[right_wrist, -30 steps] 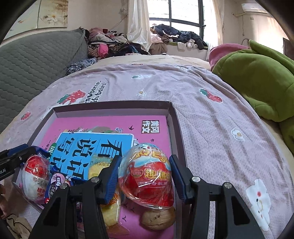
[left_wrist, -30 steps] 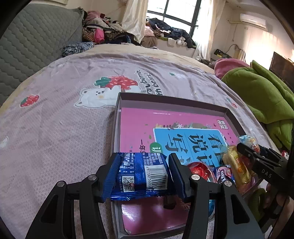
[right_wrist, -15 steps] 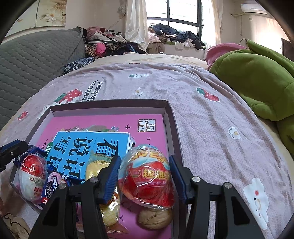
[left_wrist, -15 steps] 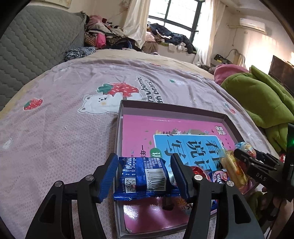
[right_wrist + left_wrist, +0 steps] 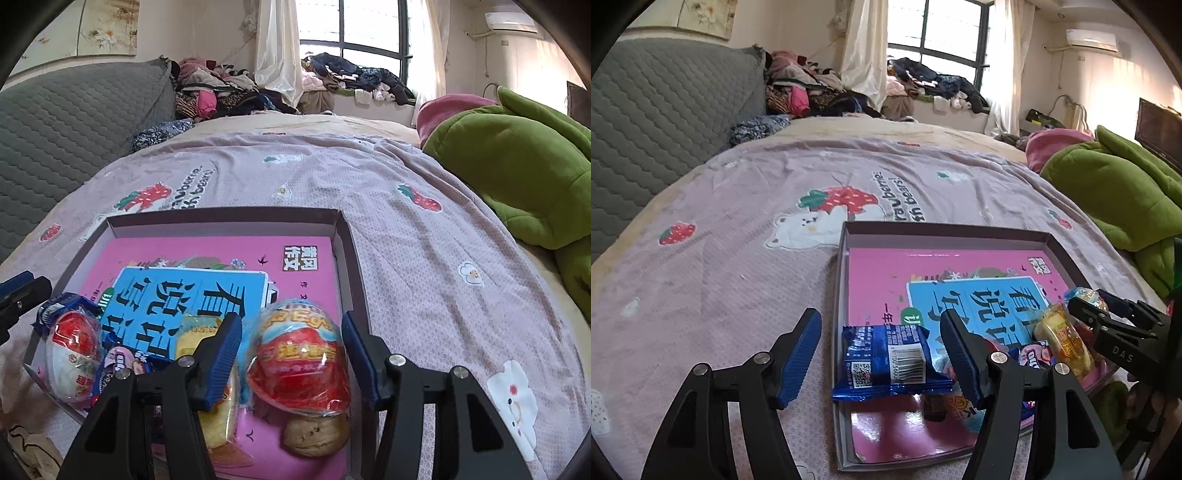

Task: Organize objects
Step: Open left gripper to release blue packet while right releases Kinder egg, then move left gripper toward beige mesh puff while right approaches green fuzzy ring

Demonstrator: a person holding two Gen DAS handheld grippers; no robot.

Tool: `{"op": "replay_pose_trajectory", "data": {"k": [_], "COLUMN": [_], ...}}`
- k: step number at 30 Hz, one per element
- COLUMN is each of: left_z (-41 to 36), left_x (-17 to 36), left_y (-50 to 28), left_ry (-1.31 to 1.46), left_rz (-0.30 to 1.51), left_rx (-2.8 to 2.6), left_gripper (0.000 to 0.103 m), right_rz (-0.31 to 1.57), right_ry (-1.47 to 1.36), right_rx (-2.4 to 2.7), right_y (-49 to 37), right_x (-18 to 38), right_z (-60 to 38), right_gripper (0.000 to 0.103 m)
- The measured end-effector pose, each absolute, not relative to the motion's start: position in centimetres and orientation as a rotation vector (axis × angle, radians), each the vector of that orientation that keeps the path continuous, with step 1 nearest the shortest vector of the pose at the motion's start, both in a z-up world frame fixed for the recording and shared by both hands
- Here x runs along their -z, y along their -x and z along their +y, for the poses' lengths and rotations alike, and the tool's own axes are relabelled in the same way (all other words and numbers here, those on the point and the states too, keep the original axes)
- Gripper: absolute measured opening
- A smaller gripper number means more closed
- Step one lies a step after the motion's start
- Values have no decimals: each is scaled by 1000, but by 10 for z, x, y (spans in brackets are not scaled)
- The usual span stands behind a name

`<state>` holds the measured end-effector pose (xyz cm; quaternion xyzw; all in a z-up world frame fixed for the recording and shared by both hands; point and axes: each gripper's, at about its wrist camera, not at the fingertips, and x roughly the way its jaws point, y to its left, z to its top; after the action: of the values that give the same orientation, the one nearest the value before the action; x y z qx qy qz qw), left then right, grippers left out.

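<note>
Left gripper spread around blue snack packet on tray's near-left rim, right gripper spread beside red toy egg, pink book beneath.

Daylit window, white curtain, grey quilted headboard, wall air conditioner.

Home bedroom: bed, strewn clothes

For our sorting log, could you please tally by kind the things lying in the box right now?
Toy eggs: 2 (right one, left one)
Snack packets: 3 (blue packet, pink packet, yellow packet)
Walnut: 1
Book: 1
Total: 7 clearly visible; smaller bits are partly hidden.
</note>
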<state>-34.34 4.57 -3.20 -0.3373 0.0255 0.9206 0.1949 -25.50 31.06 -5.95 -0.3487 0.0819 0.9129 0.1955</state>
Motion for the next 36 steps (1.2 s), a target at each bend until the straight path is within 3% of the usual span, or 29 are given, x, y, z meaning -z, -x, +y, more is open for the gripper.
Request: {"op": "replay_pose_trajectory", "data": {"k": [8, 14, 36], "left_z": [33, 18, -8], "left_x": [23, 6, -36], "left_y": [344, 336, 221], "left_ry": [946, 879, 849], "left_rz": [17, -57, -92], "left_rx": [-2632, -2652, -2595], "left_gripper": [69, 72, 72], "right_rz": [245, 290, 181], "right_ry": [942, 810, 774], "right_rx": [-2584, -2642, -2715], "right_y": [251, 235, 142], "right_x": [52, 29, -41], "right_z": [309, 309, 249], "right_gripper": [59, 67, 68]}}
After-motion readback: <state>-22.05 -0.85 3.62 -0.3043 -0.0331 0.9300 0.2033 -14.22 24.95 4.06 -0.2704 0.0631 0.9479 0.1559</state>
